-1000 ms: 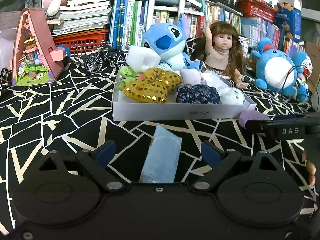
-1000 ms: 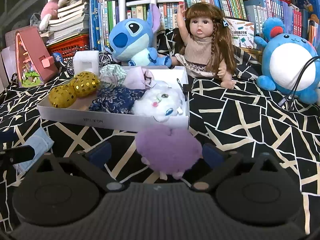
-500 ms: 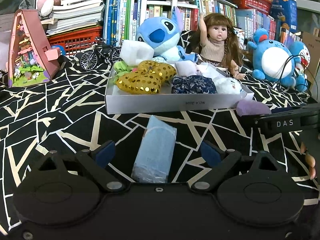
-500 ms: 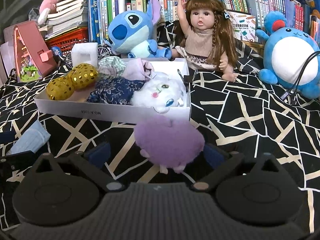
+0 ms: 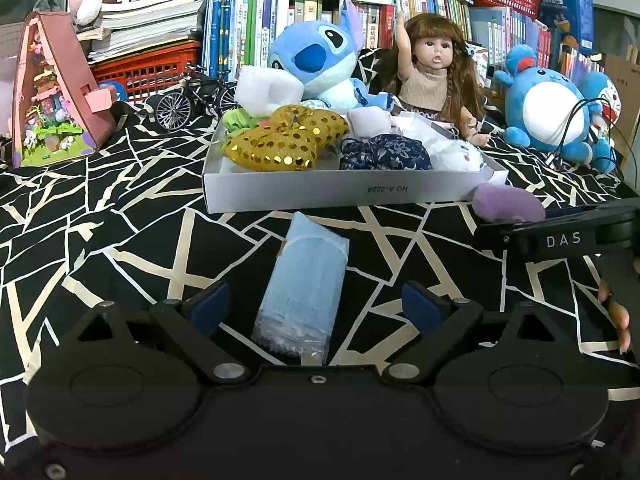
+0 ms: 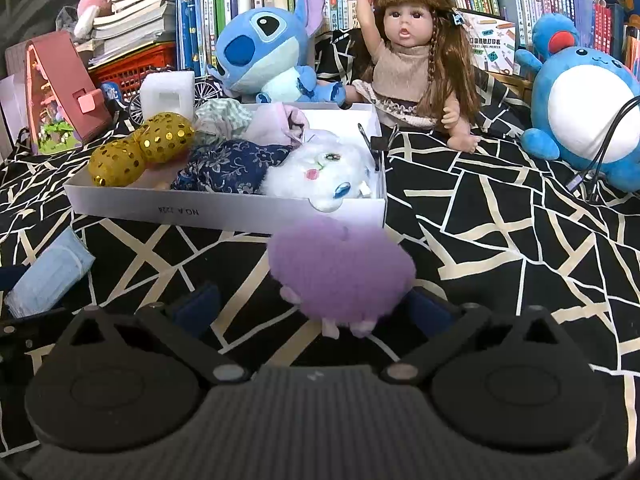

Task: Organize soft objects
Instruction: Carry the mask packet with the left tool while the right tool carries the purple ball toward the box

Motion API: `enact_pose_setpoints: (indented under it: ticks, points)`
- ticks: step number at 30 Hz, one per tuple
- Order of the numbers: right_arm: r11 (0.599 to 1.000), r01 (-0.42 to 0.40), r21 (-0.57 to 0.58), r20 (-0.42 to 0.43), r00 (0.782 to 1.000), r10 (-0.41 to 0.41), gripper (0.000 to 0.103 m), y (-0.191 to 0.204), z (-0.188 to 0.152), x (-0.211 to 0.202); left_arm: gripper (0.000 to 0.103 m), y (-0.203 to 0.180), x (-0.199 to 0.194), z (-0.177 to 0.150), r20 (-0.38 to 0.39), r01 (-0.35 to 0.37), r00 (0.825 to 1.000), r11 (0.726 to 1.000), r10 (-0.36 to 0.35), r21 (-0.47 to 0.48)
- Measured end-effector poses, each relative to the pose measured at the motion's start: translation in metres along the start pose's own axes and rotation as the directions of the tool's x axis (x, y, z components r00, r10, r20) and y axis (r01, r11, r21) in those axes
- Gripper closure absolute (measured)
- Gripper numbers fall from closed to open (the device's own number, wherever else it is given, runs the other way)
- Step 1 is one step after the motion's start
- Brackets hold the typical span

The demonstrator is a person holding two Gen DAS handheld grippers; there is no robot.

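A light blue soft packet (image 5: 304, 280) lies on the black-and-white patterned cloth, between the fingers of my left gripper (image 5: 314, 302). That gripper is open, its blue pads clear of the packet on both sides. A purple plush (image 6: 340, 268) rests in front of the white box (image 6: 224, 210), between the fingers of my right gripper (image 6: 314, 306), which stands open with the left pad well apart from it. The box holds a gold sequin toy (image 5: 280, 144), a navy floral cloth (image 5: 384, 154) and a white plush (image 6: 316, 172).
Behind the box sit a blue Stitch plush (image 5: 316, 60), a doll (image 5: 432, 76) and a round blue plush (image 5: 548, 116) with cables across it. A model bicycle (image 5: 192, 96) and a pink house model (image 5: 52, 96) stand at the left. Bookshelves fill the back.
Both views have tilted slightly, so the box and toys sit a little higher in frame. The jaws have not moved and nothing has been taken hold of.
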State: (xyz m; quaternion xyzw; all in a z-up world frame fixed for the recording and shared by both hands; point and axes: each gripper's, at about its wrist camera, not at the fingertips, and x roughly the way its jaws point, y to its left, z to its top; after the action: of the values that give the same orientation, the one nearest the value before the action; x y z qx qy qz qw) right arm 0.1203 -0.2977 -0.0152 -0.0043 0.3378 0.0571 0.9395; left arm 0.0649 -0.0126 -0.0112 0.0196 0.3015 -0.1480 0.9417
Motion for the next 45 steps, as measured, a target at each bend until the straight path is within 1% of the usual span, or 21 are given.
enact_pose_setpoints:
  ticks: [4,7,9,12,19,26,45]
  points:
    - [1.0,0.005,-0.003,0.0,1.0,-0.005,0.0,0.0,0.0,0.001,0.011,0.0,0.0,0.0,0.003,-0.003,1.0,1.0,0.003,-0.003]
    - [1.0,0.014,-0.003,0.003,1.0,-0.014,0.0,-0.001,0.001,0.002,0.014,0.001,-0.001,0.0,0.008,-0.005,1.0,1.0,0.005,-0.009]
    - [1.0,0.014,-0.001,0.003,1.0,-0.014,0.0,-0.003,0.002,0.002,0.018,0.001,-0.001,0.0,0.007,-0.003,1.0,1.0,0.003,-0.008]
    - [1.0,0.016,0.004,0.004,1.0,-0.016,0.0,-0.004,0.003,0.003,0.021,0.001,-0.002,0.0,0.009,-0.011,1.0,1.0,0.011,0.0]
    - [0.999,0.043,0.01,-0.003,0.999,-0.043,0.0,-0.004,0.005,0.009,0.022,-0.001,-0.002,-0.002,0.007,-0.013,1.0,1.0,0.013,0.013]
    - [0.998,0.06,0.021,-0.015,0.998,-0.06,0.0,-0.004,0.006,0.013,0.027,0.0,0.001,-0.004,0.009,-0.035,0.999,0.999,0.035,0.014]
    - [0.998,0.061,0.023,-0.017,0.998,-0.061,0.0,-0.004,0.006,0.014,0.027,0.001,0.005,-0.004,0.008,-0.047,0.999,0.999,0.047,0.008]
